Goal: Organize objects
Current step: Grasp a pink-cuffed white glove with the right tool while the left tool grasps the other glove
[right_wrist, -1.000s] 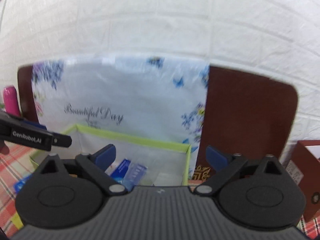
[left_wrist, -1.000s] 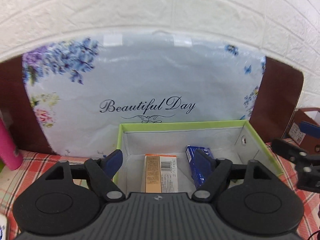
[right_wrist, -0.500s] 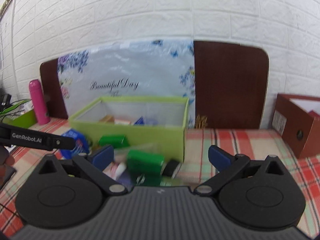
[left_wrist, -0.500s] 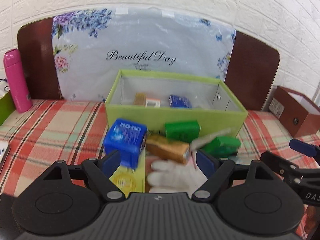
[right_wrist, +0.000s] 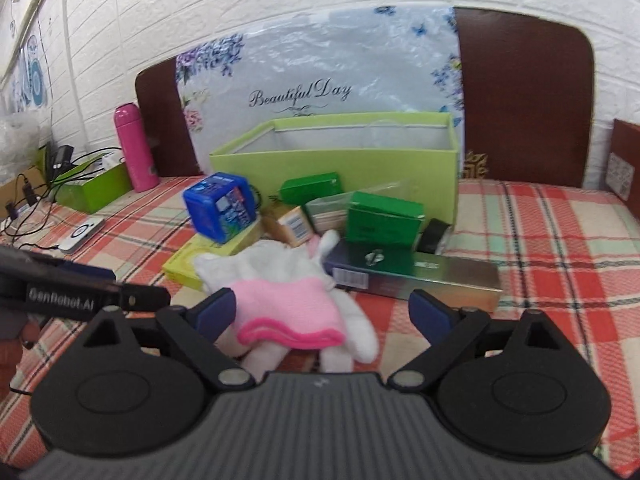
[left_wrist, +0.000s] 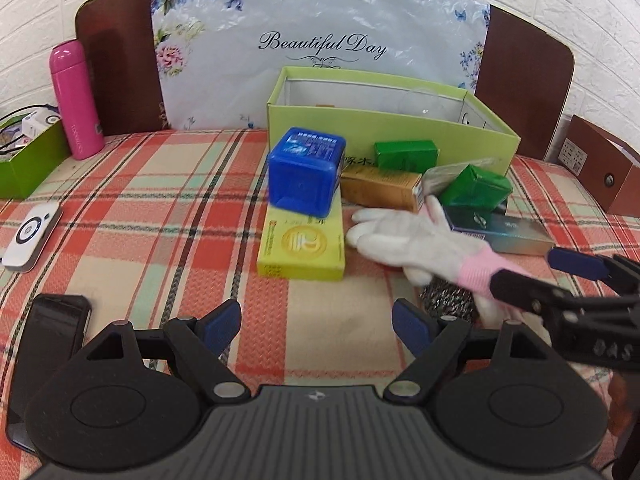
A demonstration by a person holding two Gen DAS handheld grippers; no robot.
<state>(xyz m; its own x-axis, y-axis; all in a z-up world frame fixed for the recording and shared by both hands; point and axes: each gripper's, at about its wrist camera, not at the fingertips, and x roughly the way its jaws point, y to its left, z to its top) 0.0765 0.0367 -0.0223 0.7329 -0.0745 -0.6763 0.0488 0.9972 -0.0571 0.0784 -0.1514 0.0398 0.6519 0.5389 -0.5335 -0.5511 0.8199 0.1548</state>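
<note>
Both grippers gape wide and hold nothing: the left gripper [left_wrist: 316, 322] hovers over bare cloth in front of the green storage box [left_wrist: 384, 130], the right gripper [right_wrist: 322, 312] just over the white glove [right_wrist: 288, 280]. The glove, blue cube [left_wrist: 306, 170] and 2 green cartons [left_wrist: 404, 154] lie in front of that box.
</note>
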